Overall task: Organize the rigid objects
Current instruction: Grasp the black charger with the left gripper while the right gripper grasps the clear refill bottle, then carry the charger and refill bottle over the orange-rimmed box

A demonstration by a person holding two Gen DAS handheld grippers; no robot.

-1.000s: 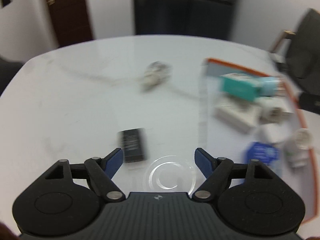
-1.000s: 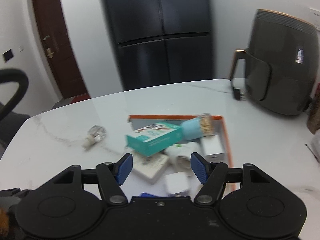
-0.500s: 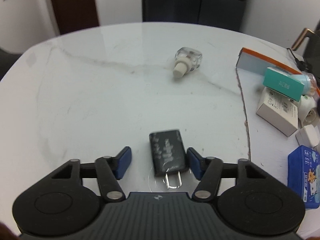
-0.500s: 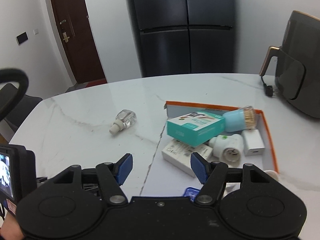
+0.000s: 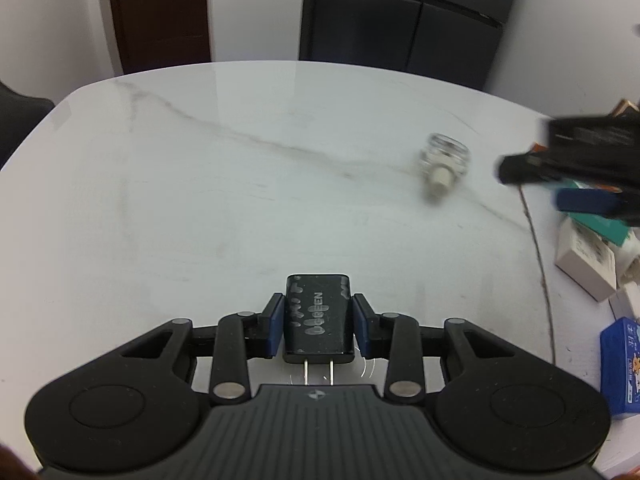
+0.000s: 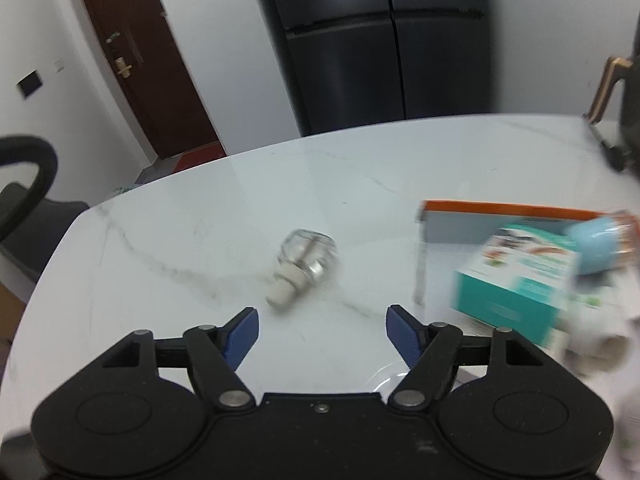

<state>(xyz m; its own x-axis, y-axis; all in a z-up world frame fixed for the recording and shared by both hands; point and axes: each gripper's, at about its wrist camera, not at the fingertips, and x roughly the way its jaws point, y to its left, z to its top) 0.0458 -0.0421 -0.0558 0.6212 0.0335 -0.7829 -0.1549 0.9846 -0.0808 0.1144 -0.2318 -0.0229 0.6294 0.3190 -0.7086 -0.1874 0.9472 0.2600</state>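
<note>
**charger pinched, bulb next in line**

a white marble desk point(image 5: 200, 184) fills the room's middle, with a dark fridge and a brown door behind it. on the desk's right side sits an orange-rimmed tray point(image 6: 500, 210) already crowded with small things: a teal box point(image 6: 516, 280), a white box point(image 5: 586, 264), a blue packet point(image 5: 624, 364).

the left tongs point(image 5: 318, 322) have just been closing and now stand pressed together on a black charger point(image 5: 318, 316). their blue pads touch both of its long sides, and its 2 prongs point back toward the camera. the charger seems to rest on the desk, well apart from the tray; i cannot tell whether it is off the surface at all.

the right tongs point(image 6: 322, 334) have just been opening and stand spread with nothing between them. they aim at a glass bulb point(image 6: 304, 264) lying on its side on the bare desk, its white base nearest the tongs, between the charger's spot and the tray. in the left view the right tongs show as a dark blur just beside that bulb.

as i judge it, the step in hand is the pickup of the last 2 loose pieces. next, the left tongs need a lift and a carry rightward over the tray's rim to a free patch. the right tongs need to come down around the bulb, and a round glass body could roll or slip, so a square, gentle pinch across it looks wise.
</note>
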